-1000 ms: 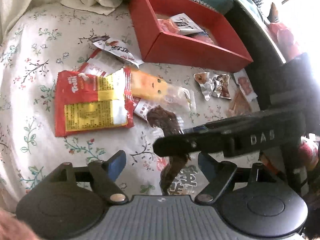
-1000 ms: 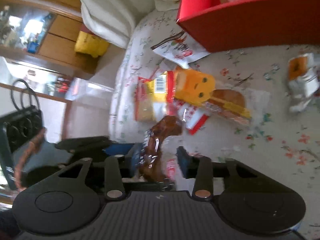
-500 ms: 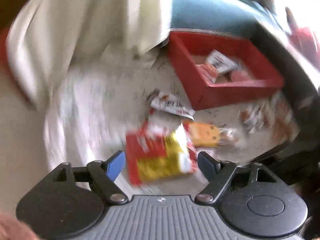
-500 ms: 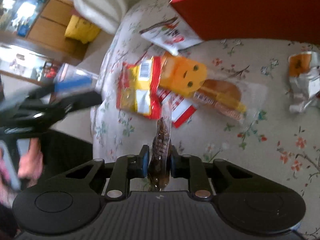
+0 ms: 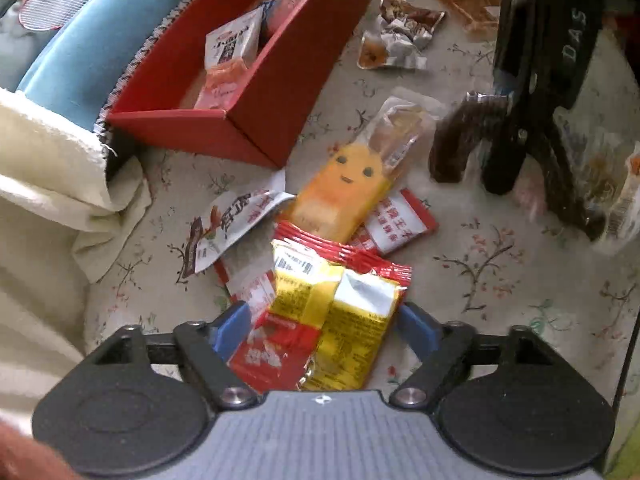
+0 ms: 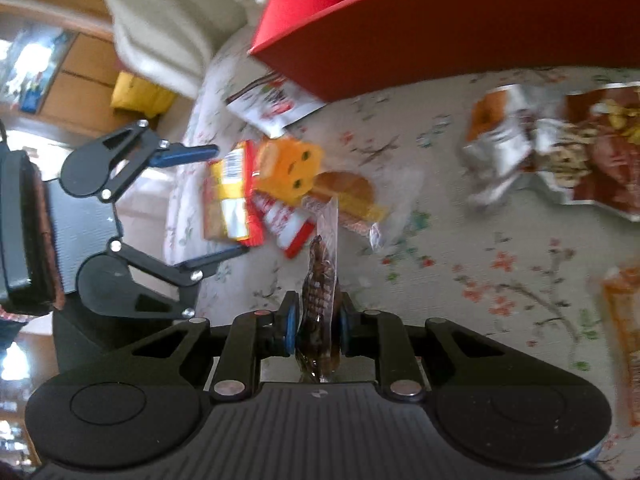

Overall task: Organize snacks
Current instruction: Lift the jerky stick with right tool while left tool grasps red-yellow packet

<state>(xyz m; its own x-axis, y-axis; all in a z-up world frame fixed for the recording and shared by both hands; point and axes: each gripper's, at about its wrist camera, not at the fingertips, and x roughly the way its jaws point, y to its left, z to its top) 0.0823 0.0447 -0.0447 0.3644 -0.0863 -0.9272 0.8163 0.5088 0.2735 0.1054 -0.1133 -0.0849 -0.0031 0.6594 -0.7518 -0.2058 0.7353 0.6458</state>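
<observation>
In the left wrist view, a cream cloth is seen at the left edge, with the red box at upper centre on the floral tablecloth. Small packets are contained in the box. Below it, a white sachet and the orange smiley-face bread pack are laid beside each other. The left gripper is positioned at lower centre with its jaws spread wide, and the red-and-yellow gummy bag is now framed between the blue fingertips; half a second ago the bag lay well ahead of them. Contact between pads and bag cannot be confirmed. At upper right, the right gripper is seen with the dark brown snack packet hanging from it, clear of the cloth.

In the right wrist view, the left gripper is seen at the left, its fingers straddling the gummy bag; earlier it was held off the table edge. At lower centre, the right gripper is closed on the dark brown snack packet, as it was half a second ago. The red box now fills more of the upper frame. Crumpled foil wrappers are located at the right.
</observation>
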